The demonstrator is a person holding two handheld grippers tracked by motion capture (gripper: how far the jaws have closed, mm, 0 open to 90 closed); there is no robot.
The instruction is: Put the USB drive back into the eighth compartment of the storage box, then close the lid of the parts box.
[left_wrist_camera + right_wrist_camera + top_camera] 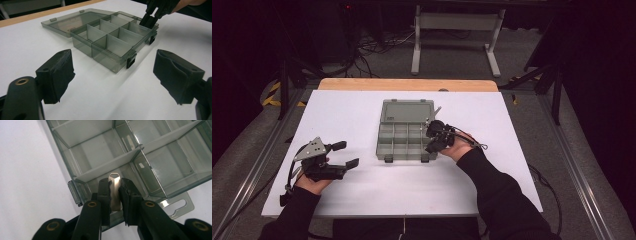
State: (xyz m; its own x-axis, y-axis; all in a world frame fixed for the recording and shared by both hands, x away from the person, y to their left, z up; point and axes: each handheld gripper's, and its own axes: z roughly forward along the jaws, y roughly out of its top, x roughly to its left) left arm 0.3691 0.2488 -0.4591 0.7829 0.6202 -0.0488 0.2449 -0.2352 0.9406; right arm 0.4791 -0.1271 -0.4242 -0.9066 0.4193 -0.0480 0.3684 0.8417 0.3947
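A grey see-through box [404,131] lay near the middle of the white tabletop [362,195], a little toward the far edge, with its lid [407,110] folded back flat toward that edge. Upright dividers split the box into small compartments, and two dark latches sat on the wall facing the person.

The right gripper [432,136] was at the right end of the box, its tips over the compartments there. In the right gripper view its jaws were closed on a small flat metal piece [114,188] with a hexagonal hole near its top, held upright between the pads just above a compartment by the box wall [75,170]. From the left gripper view the right gripper [149,20] reached down at the far corner of the box [110,42].

The left gripper [346,155] rested near the left edge of the tabletop, well apart from the box, held in the person's left hand [312,183]. Its jaws stood wide apart with nothing between them, pointing across the white surface toward the box.
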